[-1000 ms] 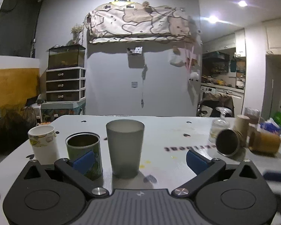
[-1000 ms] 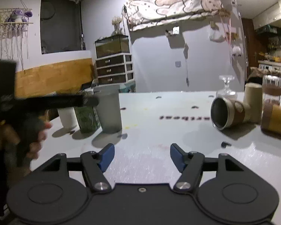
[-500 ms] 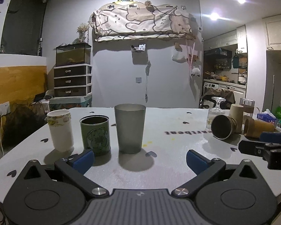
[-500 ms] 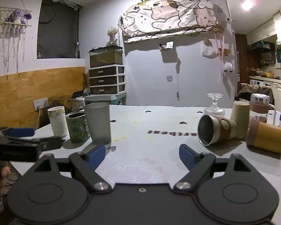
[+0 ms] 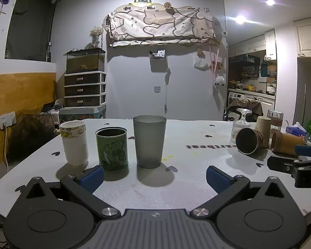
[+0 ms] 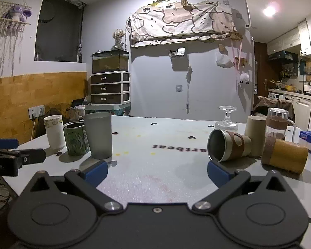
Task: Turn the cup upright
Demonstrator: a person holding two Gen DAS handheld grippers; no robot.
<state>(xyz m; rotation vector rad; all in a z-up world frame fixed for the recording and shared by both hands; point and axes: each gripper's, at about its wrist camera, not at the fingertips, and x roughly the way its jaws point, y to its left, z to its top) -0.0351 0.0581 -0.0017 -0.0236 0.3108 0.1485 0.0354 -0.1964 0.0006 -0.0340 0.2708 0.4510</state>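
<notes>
While we held both tools low over the near edge of the white, heart-dotted table (image 5: 192, 178), our left gripper (image 5: 154, 175) stood with its blue-padded jaws spread wide and nothing between them. Our right gripper (image 6: 157, 170) was likewise spread apart and empty, its right pad just in front of the task's thing.

That thing, a steel cup with a brown sleeve (image 6: 228, 146), lay tipped on its side toward the right edge of the table, its open mouth turned to us and to the left. It leaned against an upright beige cylindrical cup (image 6: 256, 136) behind it. Just beside these, nearer the right edge, lay a mustard-yellow cup with a brown band (image 6: 284, 157), also on its side. Behind them stood a clear glass jar with a brown band (image 6: 277, 122) and an upturned stemmed glass (image 6: 227, 119), foot uppermost (a blue tissue pack (image 6: 310, 140) sat at the far right edge).

Toward the left edge three vessels stood upright in a row, close together: a white paper cup with a patterned rim (image 5: 74, 143), a green tin with a cartoon print (image 5: 112, 148), and a frosted grey tumbler (image 5: 149, 141). The tumbler stood straight ahead of our left gripper, well apart from the fallen steel cup.

From the left wrist view, the right tool showed at the right edge of the table.
</notes>
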